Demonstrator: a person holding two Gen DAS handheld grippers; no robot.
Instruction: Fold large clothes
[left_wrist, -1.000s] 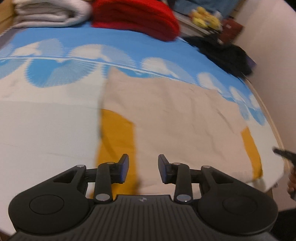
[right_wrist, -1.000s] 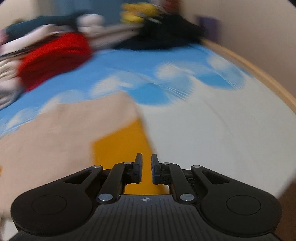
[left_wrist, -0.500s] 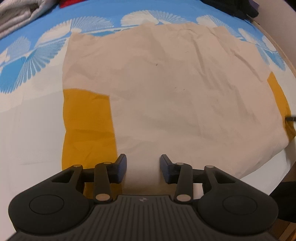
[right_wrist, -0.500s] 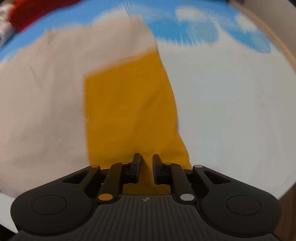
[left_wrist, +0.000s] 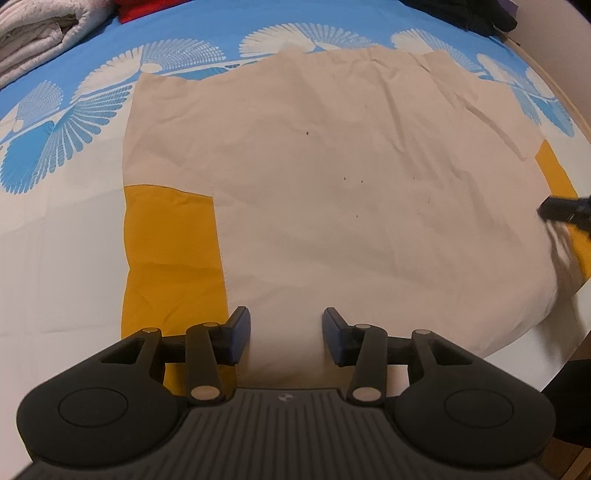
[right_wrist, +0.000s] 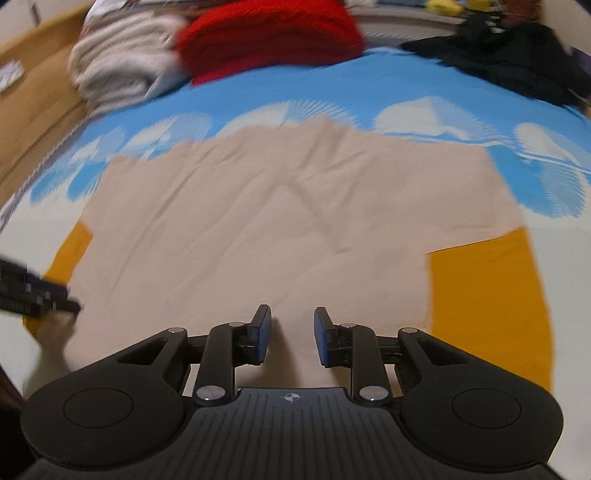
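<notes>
A large beige garment with mustard-yellow sleeves lies flat on the bed. My left gripper hovers open over its near edge, just right of the left yellow sleeve, nothing between its fingers. My right gripper hangs over the near beige edge, left of the right yellow sleeve; its jaws are opening, with no cloth pinched between them. The right gripper's tip shows at the far right of the left wrist view. The left gripper's tip shows at the left of the right wrist view.
A blue and white patterned bedsheet covers the bed. At the far end lie a folded white blanket, a red blanket and dark clothes. A wooden bed edge runs along the right.
Both grippers dropped toward the garment's near edge. The right gripper swung left from the yellow sleeve onto the beige part and its jaws widened. The left jaws widened slightly.
</notes>
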